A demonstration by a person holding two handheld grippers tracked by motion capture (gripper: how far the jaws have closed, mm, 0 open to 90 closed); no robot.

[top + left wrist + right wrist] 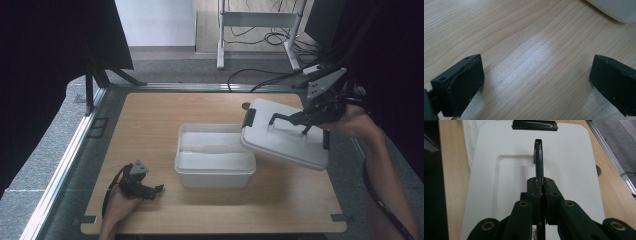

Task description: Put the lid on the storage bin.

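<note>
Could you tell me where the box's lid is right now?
High view: the white lid hangs tilted, right of the open box, its handle clamped by the right gripper.

- lifted lid (285, 134) overhangs the right rim of the open box (215, 155), partly blocking entry from above.
- bare table (150, 125) left of the box.

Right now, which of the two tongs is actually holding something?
The right tongs, at the table's far right, are clamped on the black handle of the white lid. The left tongs sit open above bare wood.
</note>
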